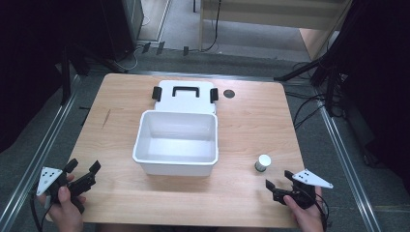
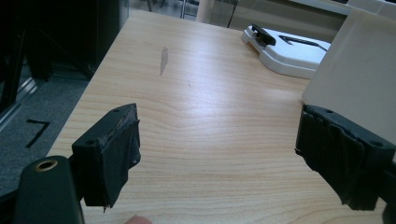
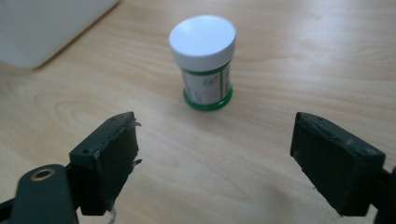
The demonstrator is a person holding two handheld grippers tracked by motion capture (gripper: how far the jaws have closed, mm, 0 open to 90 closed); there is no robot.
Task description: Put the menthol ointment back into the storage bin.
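Both hands sit at the near edge of the wooden table (image 1: 251, 121), each gripper spread wide and holding nothing. Just ahead of the right gripper (image 1: 279, 181) stands a small white-capped jar (image 1: 262, 163) (green around its base), upright. Left gripper (image 1: 82, 169) rests near the white bin (image 1: 176, 143), whose lid (image 1: 185, 94) lies behind it.
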